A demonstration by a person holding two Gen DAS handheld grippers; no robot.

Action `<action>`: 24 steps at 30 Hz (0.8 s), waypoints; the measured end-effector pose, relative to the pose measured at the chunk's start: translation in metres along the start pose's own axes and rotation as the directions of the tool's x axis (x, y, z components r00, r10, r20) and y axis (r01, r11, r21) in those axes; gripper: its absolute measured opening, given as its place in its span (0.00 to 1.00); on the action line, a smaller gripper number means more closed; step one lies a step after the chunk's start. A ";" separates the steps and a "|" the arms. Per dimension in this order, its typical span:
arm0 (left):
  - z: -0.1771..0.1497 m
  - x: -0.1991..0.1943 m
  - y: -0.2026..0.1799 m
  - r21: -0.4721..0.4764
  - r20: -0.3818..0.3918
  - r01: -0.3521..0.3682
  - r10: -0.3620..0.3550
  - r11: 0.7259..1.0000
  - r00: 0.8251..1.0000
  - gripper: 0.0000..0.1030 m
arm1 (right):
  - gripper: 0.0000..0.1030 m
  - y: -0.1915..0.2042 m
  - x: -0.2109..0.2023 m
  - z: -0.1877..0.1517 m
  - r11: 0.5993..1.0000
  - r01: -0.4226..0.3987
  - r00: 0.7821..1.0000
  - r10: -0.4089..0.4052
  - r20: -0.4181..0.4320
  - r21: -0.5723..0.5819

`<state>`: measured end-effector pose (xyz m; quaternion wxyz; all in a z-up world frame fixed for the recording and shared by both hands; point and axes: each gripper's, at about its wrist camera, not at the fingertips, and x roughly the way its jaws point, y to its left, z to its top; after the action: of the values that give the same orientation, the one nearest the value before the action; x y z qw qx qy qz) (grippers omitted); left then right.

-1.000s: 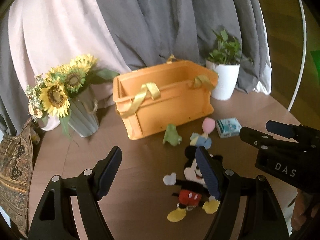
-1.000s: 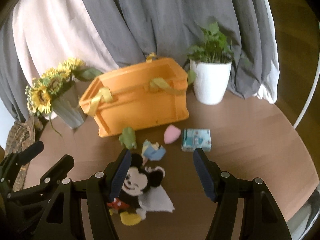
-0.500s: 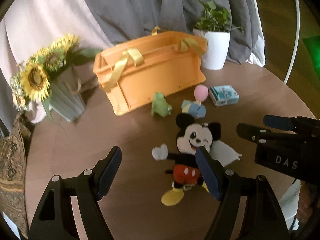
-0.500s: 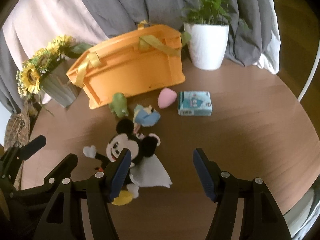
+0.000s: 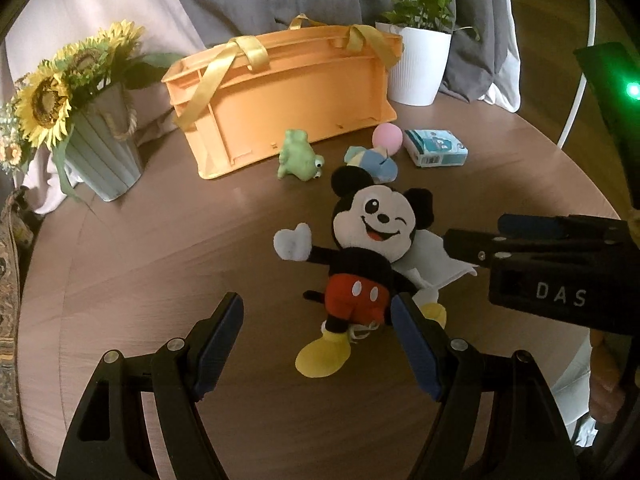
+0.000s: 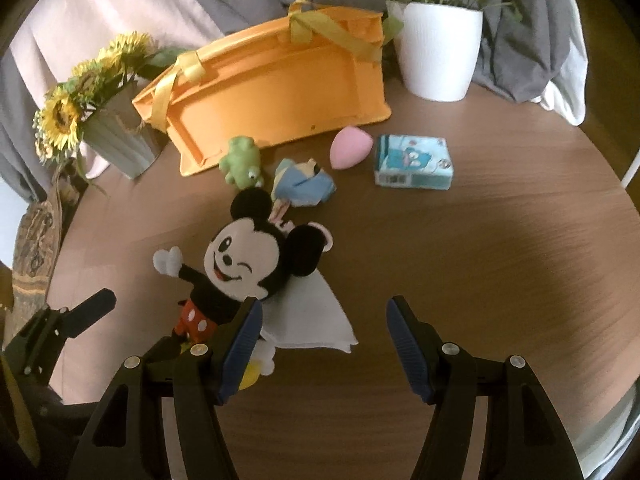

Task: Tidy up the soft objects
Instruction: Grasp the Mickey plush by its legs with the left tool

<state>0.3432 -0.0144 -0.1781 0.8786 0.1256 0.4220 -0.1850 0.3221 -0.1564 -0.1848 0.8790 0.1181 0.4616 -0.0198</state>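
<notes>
Left hand-held gripper (image 5: 318,338) gapes wide, holding nothing — its right finger overlaps the plush mouse (image 5: 368,256) lying face-up on the wooden counter (image 5: 160,248). Right hand-held gripper (image 6: 322,344) is equally spread over bare wood; beyond sits a ribbed orange plastic crate (image 6: 276,92).

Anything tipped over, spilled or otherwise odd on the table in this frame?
Yes: the orange crate lies tipped on its side, its ribbed underside facing the cameras, so nothing can be dropped in yet. The Mickey plush lies on its back, partly over a white cloth. Nothing looks spilled or damaged.
</notes>
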 end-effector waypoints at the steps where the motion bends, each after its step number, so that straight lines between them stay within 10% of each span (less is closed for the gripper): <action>1: 0.000 0.001 0.000 0.003 0.002 0.003 -0.004 1.000 1.000 0.74 | 0.64 0.000 0.002 -0.001 1.000 -0.002 1.000 0.002 -0.004 -0.001; 24: 0.005 0.036 -0.004 0.016 -0.024 0.103 -0.103 0.995 0.994 0.73 | 0.64 -0.006 0.042 -0.002 0.998 -0.052 0.998 0.050 -0.048 -0.034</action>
<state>0.3653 -0.0281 -0.2035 0.8618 0.1134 0.4364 -0.2323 0.3438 -0.1591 -0.2215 0.8701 0.1145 0.4792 0.0136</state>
